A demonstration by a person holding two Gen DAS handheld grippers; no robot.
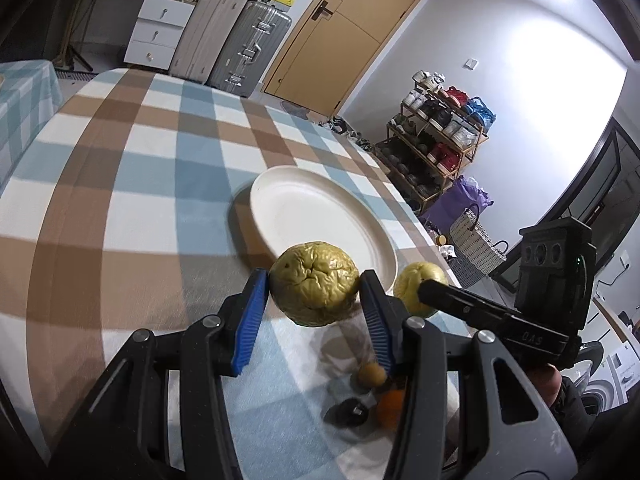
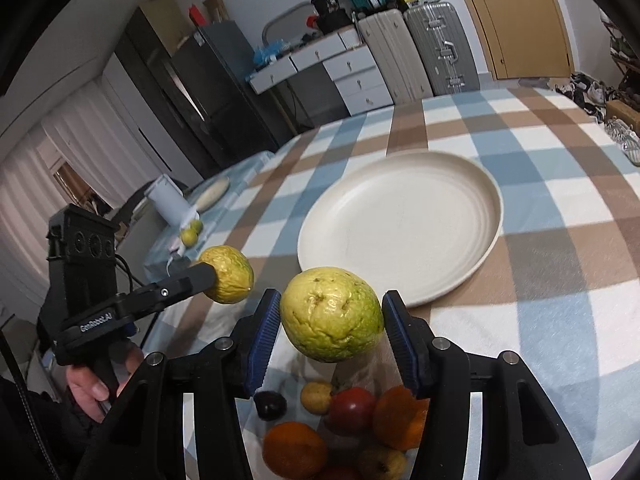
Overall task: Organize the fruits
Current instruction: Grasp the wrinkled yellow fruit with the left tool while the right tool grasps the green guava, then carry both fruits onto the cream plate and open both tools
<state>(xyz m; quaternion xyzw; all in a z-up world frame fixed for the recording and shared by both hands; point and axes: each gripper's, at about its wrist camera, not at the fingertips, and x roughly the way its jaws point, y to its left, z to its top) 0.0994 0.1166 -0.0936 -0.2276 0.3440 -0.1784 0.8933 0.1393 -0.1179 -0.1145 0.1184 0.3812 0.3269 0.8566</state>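
Observation:
My left gripper (image 1: 314,294) is shut on a wrinkled yellow-green guava (image 1: 314,288) and holds it above the table, just short of the white plate (image 1: 304,208). My right gripper (image 2: 330,314) is shut on a second yellow-green guava (image 2: 332,314), also in the air near the plate (image 2: 404,228). Each gripper shows in the other's view: the right one (image 1: 424,290) with its guava (image 1: 412,280), the left one (image 2: 212,272) with its guava (image 2: 230,274). The plate is bare. Several loose fruits lie below: oranges (image 2: 294,450), a red fruit (image 2: 352,408), a dark one (image 2: 270,404).
A checked blue, brown and white cloth (image 1: 140,184) covers the table. A white appliance (image 2: 170,204) and small green fruits (image 2: 190,236) sit on a side table at left. Suitcases (image 1: 248,52), drawers and a shoe rack (image 1: 436,144) stand beyond the table edges.

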